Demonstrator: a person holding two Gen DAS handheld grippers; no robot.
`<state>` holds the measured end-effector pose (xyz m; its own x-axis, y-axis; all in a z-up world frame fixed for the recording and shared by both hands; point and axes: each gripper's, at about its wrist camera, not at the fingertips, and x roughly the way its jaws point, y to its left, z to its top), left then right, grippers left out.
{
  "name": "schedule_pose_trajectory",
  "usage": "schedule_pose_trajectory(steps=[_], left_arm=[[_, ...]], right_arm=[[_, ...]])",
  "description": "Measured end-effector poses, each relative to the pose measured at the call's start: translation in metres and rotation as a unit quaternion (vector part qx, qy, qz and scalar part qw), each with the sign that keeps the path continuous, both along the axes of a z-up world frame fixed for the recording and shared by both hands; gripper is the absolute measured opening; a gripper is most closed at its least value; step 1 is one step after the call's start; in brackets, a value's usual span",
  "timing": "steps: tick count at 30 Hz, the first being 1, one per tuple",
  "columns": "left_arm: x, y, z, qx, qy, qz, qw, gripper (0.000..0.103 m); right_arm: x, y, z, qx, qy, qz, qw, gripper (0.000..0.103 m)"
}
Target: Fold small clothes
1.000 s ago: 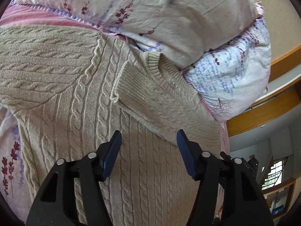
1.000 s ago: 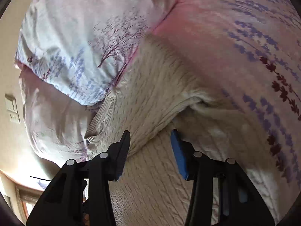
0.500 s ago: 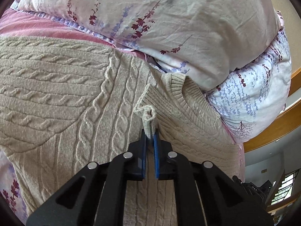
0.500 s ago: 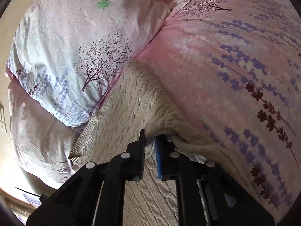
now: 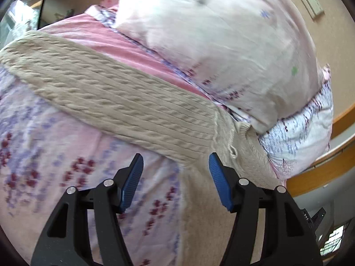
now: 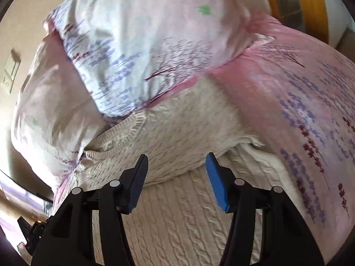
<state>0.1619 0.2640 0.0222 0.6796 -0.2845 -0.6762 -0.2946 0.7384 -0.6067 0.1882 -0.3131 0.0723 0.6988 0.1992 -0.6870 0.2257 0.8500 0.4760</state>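
A beige cable-knit sweater (image 5: 124, 102) lies on a pink flowered bedspread (image 5: 66, 155). In the left wrist view one sleeve stretches away to the upper left, and the ribbed collar (image 5: 241, 130) sits at the right by the pillows. My left gripper (image 5: 175, 166) hovers over the sleeve's near edge, its jaws opening, with no cloth pinched between them. In the right wrist view the sweater (image 6: 177, 210) fills the lower middle with a folded-over layer across it. My right gripper (image 6: 176, 166) stands above that fold, jaws opening and holding nothing.
Two flowered pillows (image 5: 221, 44) are stacked at the head of the bed, against a beige wall with a switch plate (image 5: 310, 2). A wooden bed frame edge (image 5: 321, 173) runs at the right. In the right wrist view the bedspread (image 6: 299, 110) spreads out to the right.
Both grippers closed on the sweater half a second ago and now stand open off it. The left view has swung left, so the sleeve now crosses the frame. The right gripper rose and rolled.
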Motion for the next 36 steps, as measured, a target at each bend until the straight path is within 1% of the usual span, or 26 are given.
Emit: schedule_pose_trajectory(steps=[2,5,7,9,11,15,17,18,21,22,23,25,27,30,31,33,36], left_arm=[[-0.012,0.027,-0.005,-0.001,0.013,0.036,0.9993,0.061],[-0.023,0.064,-0.015,-0.018,0.034,0.088,0.9954,0.06],[-0.027,0.084,-0.018,-0.029,0.033,0.119,0.992,0.058],[-0.025,0.102,-0.017,-0.03,0.034,0.151,0.9875,0.058],[-0.023,0.122,-0.018,-0.037,0.031,0.183,0.9819,0.057],[-0.022,0.161,-0.021,-0.056,0.026,0.241,0.9685,0.049],[-0.019,0.175,-0.023,-0.061,0.025,0.263,0.9624,0.039],[-0.018,0.182,-0.024,-0.064,0.025,0.272,0.9599,0.037],[-0.011,0.191,-0.027,-0.068,0.031,0.283,0.9562,0.012],[-0.011,0.19,-0.027,-0.074,0.028,0.281,0.9565,0.007],[-0.009,0.186,-0.024,-0.077,0.02,0.277,0.9576,0.007],[-0.002,0.168,-0.008,-0.071,-0.009,0.254,0.9645,0.007],[0.006,0.143,0.011,-0.088,-0.044,0.22,0.9705,0.006],[0.021,0.094,0.043,-0.115,-0.098,0.157,0.976,0.006],[0.028,0.074,0.053,-0.124,-0.116,0.131,0.9768,0.006],[0.041,0.029,0.072,-0.142,-0.15,0.074,0.9756,0.006],[0.062,-0.048,0.093,-0.161,-0.183,-0.012,0.9697,0.006]], right_arm=[[0.013,0.024,0.0,-0.016,0.008,0.036,0.999,0.056],[0.03,0.064,-0.003,-0.054,0.021,0.091,0.994,0.057],[0.039,0.087,-0.008,-0.073,0.032,0.117,0.99,0.058],[0.043,0.1,-0.013,-0.064,0.043,0.135,0.988,0.058],[0.04,0.107,-0.016,-0.053,0.044,0.147,0.987,0.058],[0.032,0.105,-0.014,-0.061,0.038,0.151,0.986,0.061],[0.029,0.096,-0.012,-0.062,0.035,0.145,0.987,0.061],[0.028,0.091,-0.011,-0.061,0.033,0.141,0.988,0.061],[0.025,0.081,-0.007,-0.059,0.028,0.135,0.989,0.061],[0.024,0.078,-0.007,-0.057,0.027,0.135,0.989,0.061],[0.023,0.076,-0.006,-0.056,0.026,0.136,0.989,0.061],[0.021,0.071,-0.004,-0.055,0.019,0.136,0.989,0.061],[0.02,0.066,-0.001,-0.053,0.012,0.132,0.99,0.062],[0.021,0.057,0.003,-0.043,0.007,0.128,0.991,0.063],[0.021,0.055,0.004,-0.04,0.006,0.128,0.991,0.063],[0.021,0.051,0.005,-0.039,0.004,0.129,0.991,0.063],[0.021,0.044,0.006,-0.037,0.001,0.128,0.991,0.063]])
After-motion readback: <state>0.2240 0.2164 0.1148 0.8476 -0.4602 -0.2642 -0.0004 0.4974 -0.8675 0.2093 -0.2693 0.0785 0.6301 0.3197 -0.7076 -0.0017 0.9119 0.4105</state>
